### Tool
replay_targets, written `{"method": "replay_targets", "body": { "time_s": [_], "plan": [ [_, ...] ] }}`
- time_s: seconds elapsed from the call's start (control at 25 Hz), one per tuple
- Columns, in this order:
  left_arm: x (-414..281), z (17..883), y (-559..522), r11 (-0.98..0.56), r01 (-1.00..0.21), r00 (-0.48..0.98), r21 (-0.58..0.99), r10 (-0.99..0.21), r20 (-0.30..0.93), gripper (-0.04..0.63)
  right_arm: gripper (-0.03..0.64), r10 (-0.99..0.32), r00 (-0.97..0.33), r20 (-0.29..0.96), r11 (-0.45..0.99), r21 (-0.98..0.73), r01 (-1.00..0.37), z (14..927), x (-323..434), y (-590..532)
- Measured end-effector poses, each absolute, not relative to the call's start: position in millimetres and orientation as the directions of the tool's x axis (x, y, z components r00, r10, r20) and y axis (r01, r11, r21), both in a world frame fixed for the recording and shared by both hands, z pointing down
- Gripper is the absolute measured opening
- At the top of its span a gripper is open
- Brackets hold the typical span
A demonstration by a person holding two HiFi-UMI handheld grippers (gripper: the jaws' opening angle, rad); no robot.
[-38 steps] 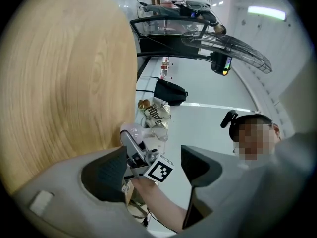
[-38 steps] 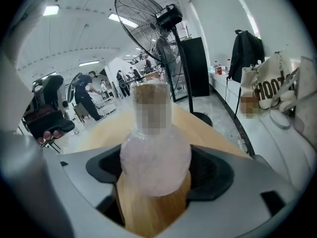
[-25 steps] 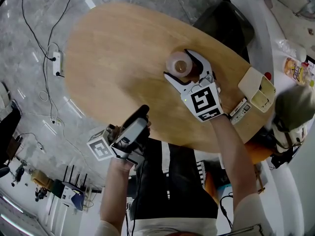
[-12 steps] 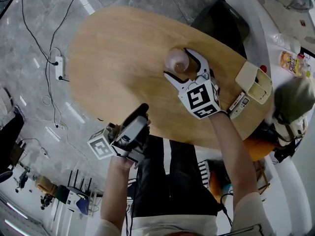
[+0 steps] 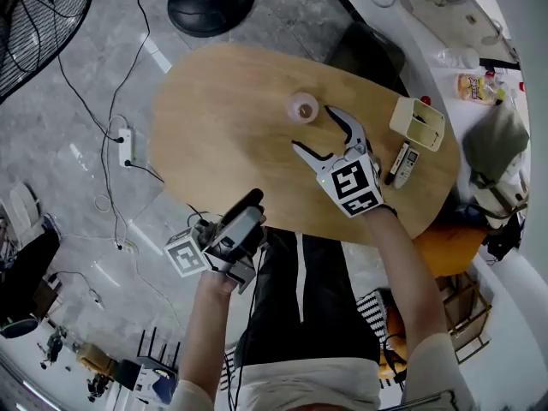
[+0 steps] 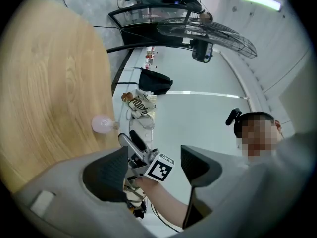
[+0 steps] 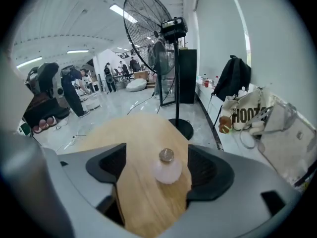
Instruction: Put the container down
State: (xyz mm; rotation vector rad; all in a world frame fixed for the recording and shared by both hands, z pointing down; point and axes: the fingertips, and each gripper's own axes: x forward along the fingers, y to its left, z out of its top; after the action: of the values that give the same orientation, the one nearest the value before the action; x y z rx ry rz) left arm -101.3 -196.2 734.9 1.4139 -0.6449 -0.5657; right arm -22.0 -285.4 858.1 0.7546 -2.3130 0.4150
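**Oval wooden counter, four things on it**

The counter is a pale wood oval, bare over most of its top. A translucent container stands upright near the middle. At the right end sits a beige box — just beside it lie a remote and a dark stick, side by side.

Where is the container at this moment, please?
In the head view the container stands on the wooden table, just beyond the open right gripper, clear of its jaws.
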Motion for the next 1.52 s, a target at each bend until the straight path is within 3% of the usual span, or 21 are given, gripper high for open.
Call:
{"method": "replay_targets", "body": {
  "time_s": [0.32,0.56,1.0,1.28,1.52],
  "plan": [
    [-108,647,-148,0.002,-0.041,0.766,0.999,-0.642,0.033,0.324,0.288,-0.476,-0.598,0.645,0.718,-0.107,-0.687,733,-15,-234],
    [-113,549,-119,-0.102,-0.092,0.798,0.990,-0.602,0.012,0.275,0.218,-0.555,-0.582,0.594,0.649,-0.128,-0.750,611,-6,-191],
    [-125,400,-60,-0.337,-0.354,0.824,0.872,-0.554,0.120,0.162,0.135,-0.638,-0.562,0.527,0.631,-0.061,-0.773,422,-6,-96],
    [-127,336,-31,-0.508,-0.539,0.803,0.672,-0.551,0.227,0.077,0.095,-0.674,-0.570,0.470,0.645,-0.002,-0.764,337,-13,-43],
    [-119,292,-6,-0.592,-0.602,0.783,0.536,-0.570,0.249,0.046,0.054,-0.697,-0.576,0.426,0.630,-0.020,-0.777,295,1,-5]
  ]
}}
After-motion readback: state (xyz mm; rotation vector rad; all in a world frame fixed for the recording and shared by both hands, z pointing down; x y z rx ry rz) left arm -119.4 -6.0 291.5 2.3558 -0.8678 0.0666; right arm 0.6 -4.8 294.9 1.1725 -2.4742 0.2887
